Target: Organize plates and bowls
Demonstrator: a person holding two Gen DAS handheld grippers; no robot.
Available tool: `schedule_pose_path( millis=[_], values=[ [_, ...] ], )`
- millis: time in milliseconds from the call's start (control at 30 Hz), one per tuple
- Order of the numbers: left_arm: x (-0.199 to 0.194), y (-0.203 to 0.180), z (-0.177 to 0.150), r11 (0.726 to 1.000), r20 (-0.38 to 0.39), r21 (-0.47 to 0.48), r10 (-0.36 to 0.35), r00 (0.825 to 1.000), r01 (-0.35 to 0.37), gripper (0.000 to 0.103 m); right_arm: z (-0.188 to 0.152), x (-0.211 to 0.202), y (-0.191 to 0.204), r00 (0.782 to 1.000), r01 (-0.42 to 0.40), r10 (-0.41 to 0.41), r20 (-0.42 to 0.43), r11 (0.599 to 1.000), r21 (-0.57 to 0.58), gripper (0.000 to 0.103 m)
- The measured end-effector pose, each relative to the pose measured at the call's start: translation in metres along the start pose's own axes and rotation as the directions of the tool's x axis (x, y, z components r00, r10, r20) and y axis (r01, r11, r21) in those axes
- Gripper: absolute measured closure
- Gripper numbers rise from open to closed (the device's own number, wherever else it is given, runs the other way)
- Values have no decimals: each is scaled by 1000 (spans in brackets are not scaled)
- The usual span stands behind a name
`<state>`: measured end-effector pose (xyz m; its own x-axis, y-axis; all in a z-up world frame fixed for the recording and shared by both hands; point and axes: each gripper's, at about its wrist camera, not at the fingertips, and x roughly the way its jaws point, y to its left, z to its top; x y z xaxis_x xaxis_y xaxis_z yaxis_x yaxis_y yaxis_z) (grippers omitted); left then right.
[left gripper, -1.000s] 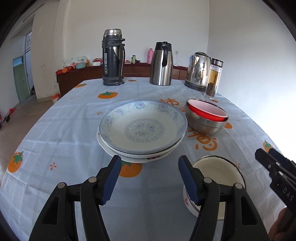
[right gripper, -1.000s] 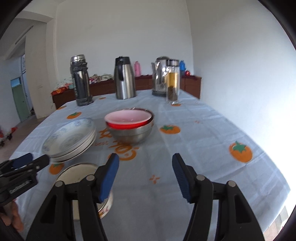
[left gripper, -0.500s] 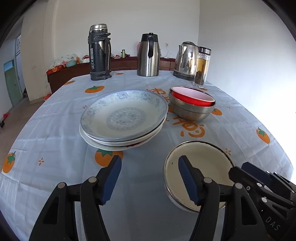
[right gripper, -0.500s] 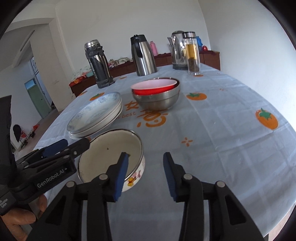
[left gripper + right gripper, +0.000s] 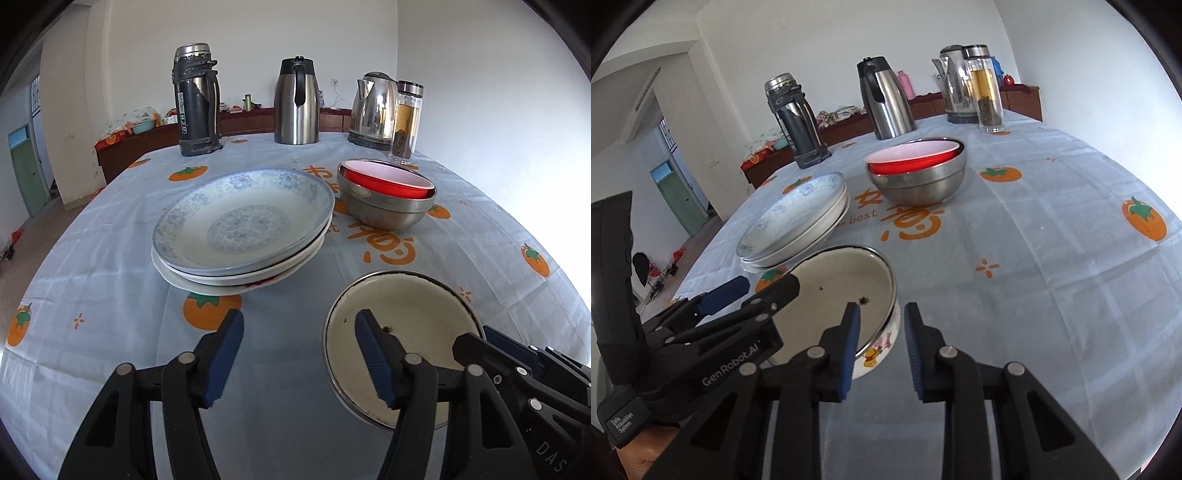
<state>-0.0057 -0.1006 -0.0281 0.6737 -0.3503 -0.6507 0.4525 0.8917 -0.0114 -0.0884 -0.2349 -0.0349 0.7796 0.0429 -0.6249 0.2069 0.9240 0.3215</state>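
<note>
Right claw (image 5: 879, 332): closing, straddles enamel bowl (image 5: 846, 284) near rim | left claw (image 5: 299, 354): spread, bowl at its right finger

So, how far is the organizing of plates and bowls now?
Done: plates are in one stack; the red bowl sits inside the steel bowl. In hand: the right tongs have just been closing around the rim of the enamel bowl, not yet gripping. Left, probably: nesting it with those bowls.

White walls (image 5: 236, 55), green door (image 5: 26, 177), perhaps a wooden sideboard (image 5: 243, 123).
</note>
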Motion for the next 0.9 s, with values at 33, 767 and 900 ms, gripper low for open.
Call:
schedule_pose_path(
  millis=[33, 767, 900],
  values=[
    [2, 0, 0, 1000, -10, -5, -10, 1000, 10, 51, 0, 0, 0, 1000, -5, 5, -2, 1000, 5, 79],
    [13, -9, -6, 994, -74, -28, -109, 991, 108, 86, 0, 2, 0, 1000, -5, 5, -12, 1000, 13, 87],
    [8, -13, -1, 995, -55, -11, -101, 993, 101, 86, 3, -2, -3, 1000, -12, 12, -5, 1000, 26, 89]
  ],
)
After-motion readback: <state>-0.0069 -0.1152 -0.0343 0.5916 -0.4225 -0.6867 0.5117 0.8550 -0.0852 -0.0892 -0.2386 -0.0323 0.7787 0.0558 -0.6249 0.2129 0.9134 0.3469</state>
